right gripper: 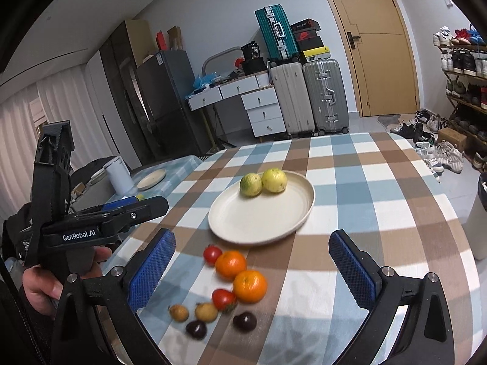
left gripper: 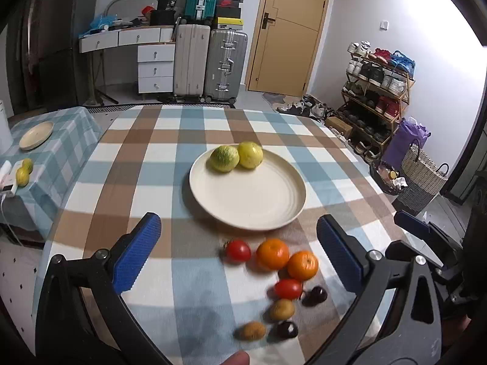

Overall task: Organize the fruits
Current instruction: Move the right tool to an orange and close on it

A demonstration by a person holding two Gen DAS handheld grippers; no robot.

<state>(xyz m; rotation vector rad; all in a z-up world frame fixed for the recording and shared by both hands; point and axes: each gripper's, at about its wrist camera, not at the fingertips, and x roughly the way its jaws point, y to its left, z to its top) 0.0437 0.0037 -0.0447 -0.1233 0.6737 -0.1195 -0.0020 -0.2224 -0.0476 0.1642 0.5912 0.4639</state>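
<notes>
Left gripper (left gripper: 239,251) held low over the table (left gripper: 194,298), tilted down, fingers spread wide, nothing between. Right gripper (right gripper: 252,269) likewise raised and angled down, fingers wide apart, empty. Two green fruits (left gripper: 236,157) touching at the far rim of the plate (left gripper: 252,206). Tomatoes (left gripper: 238,251), oranges (left gripper: 272,254), small brown and dark fruits (left gripper: 281,309) clustered on the cloth just before the plate.

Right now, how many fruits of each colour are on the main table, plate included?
Yellow-green, on the plate: 2
Orange: 2
Red: 2
Brown: 2
Dark purple: 2
Total: 10
</notes>
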